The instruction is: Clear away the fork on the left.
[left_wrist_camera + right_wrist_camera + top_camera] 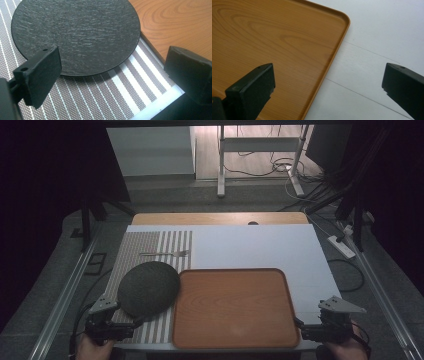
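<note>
Both claws sit at the bottom of the high view, jaws spread wide and holding nothing. The left claw [117, 322] hovers just at the near edge of the dark slate plate [148, 288], which lies at lower left on the striped placemat [150, 242], its right edge touching or slightly overlapping the rim of the wooden tray [235, 309]. The right claw [312, 327] waits at the tray's lower right corner, over the white table [260, 245].

From where I stand, the plate looks like the risky bit. It is thin, flat and low, so in the left claw view the jaws [40, 72] straddle its rim without much to bite on; a shallow pinch could let it tip or slide out, and it would knock the tray edge. Dragging it might rumple the mat and shove the fork [167, 253] lying farther up. If the right claw lifts the tray first, the plate resting against it could be jolted.
</note>
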The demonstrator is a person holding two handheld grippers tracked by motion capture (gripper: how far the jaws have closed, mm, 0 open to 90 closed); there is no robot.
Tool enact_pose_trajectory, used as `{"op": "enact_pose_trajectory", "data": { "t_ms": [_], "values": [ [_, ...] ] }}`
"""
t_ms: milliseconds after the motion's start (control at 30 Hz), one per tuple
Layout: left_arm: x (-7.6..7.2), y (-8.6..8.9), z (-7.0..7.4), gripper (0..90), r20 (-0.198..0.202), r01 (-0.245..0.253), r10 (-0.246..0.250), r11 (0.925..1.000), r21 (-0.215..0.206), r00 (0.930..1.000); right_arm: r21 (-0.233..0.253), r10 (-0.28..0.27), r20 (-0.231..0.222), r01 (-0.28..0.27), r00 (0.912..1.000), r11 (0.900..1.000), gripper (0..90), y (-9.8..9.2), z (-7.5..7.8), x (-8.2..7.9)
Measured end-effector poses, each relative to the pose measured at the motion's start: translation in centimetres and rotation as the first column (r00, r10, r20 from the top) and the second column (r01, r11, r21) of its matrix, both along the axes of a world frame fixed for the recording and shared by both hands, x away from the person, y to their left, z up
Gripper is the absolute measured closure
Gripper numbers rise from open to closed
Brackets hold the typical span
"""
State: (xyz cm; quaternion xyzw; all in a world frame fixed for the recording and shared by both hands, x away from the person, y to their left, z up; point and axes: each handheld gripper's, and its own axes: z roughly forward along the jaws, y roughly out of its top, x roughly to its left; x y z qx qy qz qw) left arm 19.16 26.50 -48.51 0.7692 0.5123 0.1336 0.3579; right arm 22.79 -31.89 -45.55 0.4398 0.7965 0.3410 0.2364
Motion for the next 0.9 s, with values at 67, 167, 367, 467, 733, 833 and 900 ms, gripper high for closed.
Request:
{"op": "enact_pose_trajectory", "data": {
  "t_ms": [67,167,367,467,733,833,900],
  "values": [
    [0.05,-0.06,-0.02,2.6,-0.004,0.006,-0.005,1.0,0.003,1.0,-0.002,0.001,0.001,-0.001,1.0,1.0,0.0,0.0,0.03,-0.03],
    [0.13,-0.18,-0.05,2.9,-0.011,0.01,-0.009,0.9999,0.012,0.9999,-0.002,0.009,0.004,-0.009,0.9999,1.0,0.0,0.0,0.04,-0.08],
    [0.19,-0.16,-0.07,3.0,-0.018,0.011,-0.011,0.9999,0.011,0.9998,0.002,0.024,-0.008,-0.024,0.9997,1.0,0.0,0.02,0.02,-0.04],
    [0.22,-0.14,-0.08,3.0,-0.022,0.01,-0.01,0.9999,0.01,0.9997,0.001,0.025,-0.01,-0.025,0.9996,1.0,0.0,0.04,0.0,0.0],
    [0.26,-0.01,-0.08,2.9,-0.027,0.006,-0.006,1.0,-0.001,0.9996,0.002,0.03,-0.015,-0.03,0.9994,1.0,0.0,0.03,-0.03,0.05],
    [0.34,0.16,-0.1,2.6,-0.035,-0.002,0.001,0.9999,-0.013,0.9994,0.001,0.03,-0.016,-0.03,0.9994,1.0,0.0,0.06,-0.03,0.04],
    [0.37,0.2,-0.09,1.8,-0.036,-0.003,0.003,0.9998,-0.017,0.9993,0.0,0.03,-0.017,-0.03,0.9994,1.0,0.0,0.08,-0.03,0.04]
  ]
}}
